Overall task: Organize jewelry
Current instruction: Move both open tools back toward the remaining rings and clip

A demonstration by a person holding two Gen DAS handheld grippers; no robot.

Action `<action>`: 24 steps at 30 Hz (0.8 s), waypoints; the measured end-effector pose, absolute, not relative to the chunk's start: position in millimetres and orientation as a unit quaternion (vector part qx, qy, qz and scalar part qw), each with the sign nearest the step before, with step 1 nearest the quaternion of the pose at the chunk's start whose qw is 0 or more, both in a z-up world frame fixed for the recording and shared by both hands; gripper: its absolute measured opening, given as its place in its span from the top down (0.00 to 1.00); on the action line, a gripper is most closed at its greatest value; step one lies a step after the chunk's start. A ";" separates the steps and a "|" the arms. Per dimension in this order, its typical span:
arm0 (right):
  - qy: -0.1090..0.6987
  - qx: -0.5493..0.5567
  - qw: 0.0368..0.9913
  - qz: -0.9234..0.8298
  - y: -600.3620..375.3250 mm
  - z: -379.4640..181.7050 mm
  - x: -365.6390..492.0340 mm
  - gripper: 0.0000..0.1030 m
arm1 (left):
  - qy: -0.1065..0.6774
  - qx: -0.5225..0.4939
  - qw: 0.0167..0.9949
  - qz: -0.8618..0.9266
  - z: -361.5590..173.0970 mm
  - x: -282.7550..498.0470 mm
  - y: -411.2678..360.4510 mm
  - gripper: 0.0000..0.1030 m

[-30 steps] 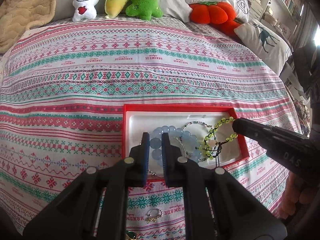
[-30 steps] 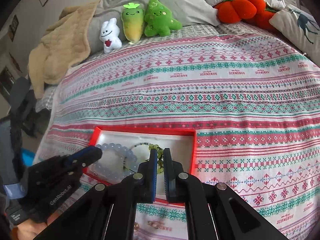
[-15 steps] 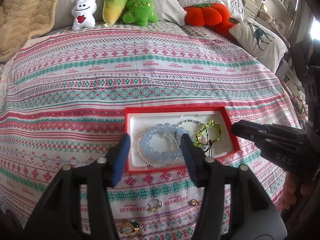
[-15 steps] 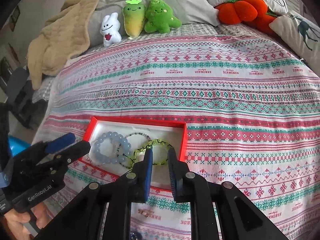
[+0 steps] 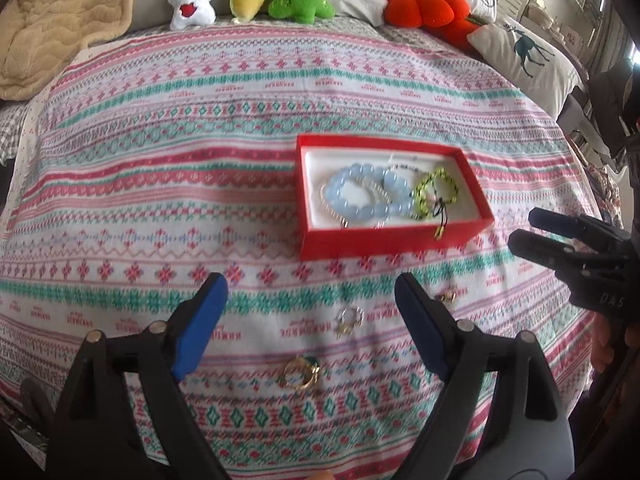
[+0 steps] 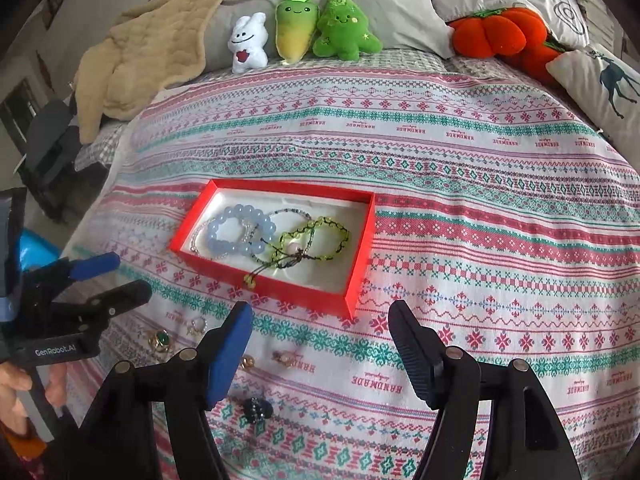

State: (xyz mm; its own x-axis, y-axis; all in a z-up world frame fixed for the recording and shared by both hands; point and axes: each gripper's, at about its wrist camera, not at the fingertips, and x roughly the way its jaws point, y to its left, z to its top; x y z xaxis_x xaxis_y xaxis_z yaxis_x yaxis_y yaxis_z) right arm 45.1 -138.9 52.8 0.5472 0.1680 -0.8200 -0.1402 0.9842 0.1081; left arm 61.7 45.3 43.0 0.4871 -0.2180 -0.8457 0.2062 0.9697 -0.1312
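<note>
Left wrist view: the left gripper [image 5: 310, 294] hangs spread wide over the patterned bedspread [image 5: 160, 184], nothing between its blue pads. The red box [image 5: 384, 240] sits just beyond it and a little to the right, and there's the pale blue bead bracelet [image 5: 360, 196] lying inside on the white lining, touching a yellow-green beaded bracelet [image 5: 434, 192] whose cord drapes over the box's near wall. On the near side of the box, loose on the cloth, a small pale ring [image 5: 349, 318] and a gold ring with a green stone [image 5: 301, 374]. The right gripper [image 5: 524, 230] pokes in to the right of the box, its jaws a little apart, holding nothing. Over to the right wrist view: the right gripper [image 6: 320, 320] is splayed wide and empty, the red box [image 6: 276, 284] just past its tips. The left gripper [image 6: 128, 276] shows to the left of the box, parted and empty. A dark beaded piece [image 6: 256, 410] lies well nearer than the box, with the green-stone ring [image 6: 160, 340] off to its left.
</note>
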 end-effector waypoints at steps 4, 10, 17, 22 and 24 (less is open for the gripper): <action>0.476 0.006 0.875 0.084 -142.4 43.6 32.2 0.30 | 0.502 -0.004 0.856 -0.120 30.8 50.9 54.2 0.16; 0.483 -0.018 0.871 0.082 -142.9 26.9 12.4 0.26 | 0.525 0.002 0.842 -0.122 8.5 35.4 62.1 0.16; 0.494 -0.043 0.864 0.093 -134.4 6.6 -7.8 0.26 | 0.524 0.022 0.841 -0.135 -4.9 20.2 64.9 0.16; 0.492 -0.060 0.862 0.105 -127.5 -3.0 -20.6 0.26 | 0.519 0.034 0.839 -0.158 -12.7 11.7 64.2 0.16; 0.490 -0.069 0.862 0.106 -123.9 -6.5 -23.3 0.26 | 0.515 0.038 0.841 -0.164 -16.0 10.5 64.0 0.16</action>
State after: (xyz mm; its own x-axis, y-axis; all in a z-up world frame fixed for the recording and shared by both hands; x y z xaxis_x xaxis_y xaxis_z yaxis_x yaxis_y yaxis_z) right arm -23.3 -123.9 -6.5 0.4970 0.1156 -0.8600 -0.2504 0.9680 -0.0146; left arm 10.5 64.0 -16.0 0.4160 -0.2359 -0.8782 0.3147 0.9434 -0.1043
